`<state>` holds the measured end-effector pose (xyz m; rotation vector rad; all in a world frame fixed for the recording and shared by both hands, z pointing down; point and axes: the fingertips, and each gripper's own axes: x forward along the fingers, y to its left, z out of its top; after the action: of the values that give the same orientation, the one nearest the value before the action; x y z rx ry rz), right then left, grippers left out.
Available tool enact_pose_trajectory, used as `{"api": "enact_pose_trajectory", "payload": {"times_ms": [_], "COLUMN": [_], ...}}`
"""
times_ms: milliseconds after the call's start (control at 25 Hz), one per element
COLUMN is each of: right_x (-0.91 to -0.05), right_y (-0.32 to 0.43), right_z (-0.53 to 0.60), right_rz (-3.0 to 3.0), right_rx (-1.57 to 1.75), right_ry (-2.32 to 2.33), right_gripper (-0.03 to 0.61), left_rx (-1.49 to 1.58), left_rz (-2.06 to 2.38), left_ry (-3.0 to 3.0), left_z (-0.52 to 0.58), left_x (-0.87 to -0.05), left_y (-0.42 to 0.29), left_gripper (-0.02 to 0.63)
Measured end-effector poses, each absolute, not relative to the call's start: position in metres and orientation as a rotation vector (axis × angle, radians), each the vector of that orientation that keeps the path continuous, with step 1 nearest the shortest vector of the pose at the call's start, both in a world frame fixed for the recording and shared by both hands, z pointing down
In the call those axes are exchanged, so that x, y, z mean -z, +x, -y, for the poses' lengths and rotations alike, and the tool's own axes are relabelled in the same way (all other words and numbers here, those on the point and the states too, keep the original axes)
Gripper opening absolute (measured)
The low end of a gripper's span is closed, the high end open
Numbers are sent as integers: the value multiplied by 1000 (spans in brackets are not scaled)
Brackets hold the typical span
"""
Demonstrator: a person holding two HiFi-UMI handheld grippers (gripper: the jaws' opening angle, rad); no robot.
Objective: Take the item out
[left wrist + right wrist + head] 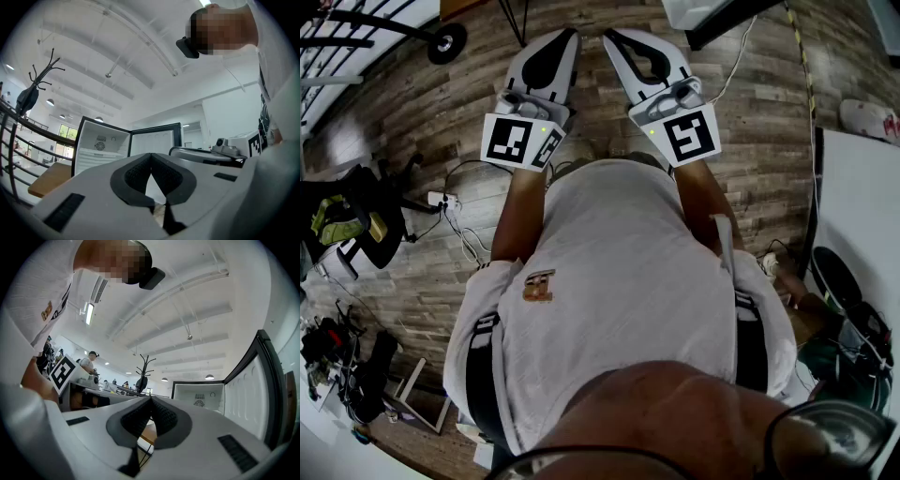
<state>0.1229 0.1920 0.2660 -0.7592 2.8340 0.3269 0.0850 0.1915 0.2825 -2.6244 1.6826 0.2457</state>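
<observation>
Left gripper view: no item to be taken out can be made out. It is judged to lie inside the refrigerator (101, 145), whose door (157, 140) is swung open on the cabinet's right as seen here. In the cabinet only a white back wall, a round fan grille (99, 146) and a ribbed white drawer front (96, 159) below it are shown. Whatever is stored there is hidden or too small to tell.

The left gripper (151, 157) is held well short of the refrigerator, its jaws brought together at the tips with nothing between them. The right gripper (151, 400) is likewise closed and empty, and is aimed at the same refrigerator.

A grasp could be spoiled if the cabinet were reached before the jaws were parted: the item would be pushed back rather than caught. The open door's edge could also be struck by the right gripper, since the door stands close on that side.
</observation>
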Motion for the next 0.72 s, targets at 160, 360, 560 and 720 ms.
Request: {"api": "enact_pose_trajectory", "payload": {"times_ms": [160, 360, 560, 720], "right_x": [-268, -265, -264, -265], "right_y": [122, 120, 125, 136], "right_z": [-192, -184, -173, -158], "right_rz": [-2834, -2824, -2828, -2835], "right_rx": [-346, -358, -404, -417], "right_ry": [-758, -754, -750, -754], "right_gripper": [34, 34, 35, 35], "left_rx": [-251, -254, -249, -233], "left_rz": [-1687, -1702, -1725, -1745], "left_ry": [-2617, -2607, -2590, -2566], "left_z": [-190, -182, -171, -159], "left_x": [-284, -284, -285, -285], "left_y": [84, 82, 89, 101], "left_gripper": [18, 18, 18, 18]}}
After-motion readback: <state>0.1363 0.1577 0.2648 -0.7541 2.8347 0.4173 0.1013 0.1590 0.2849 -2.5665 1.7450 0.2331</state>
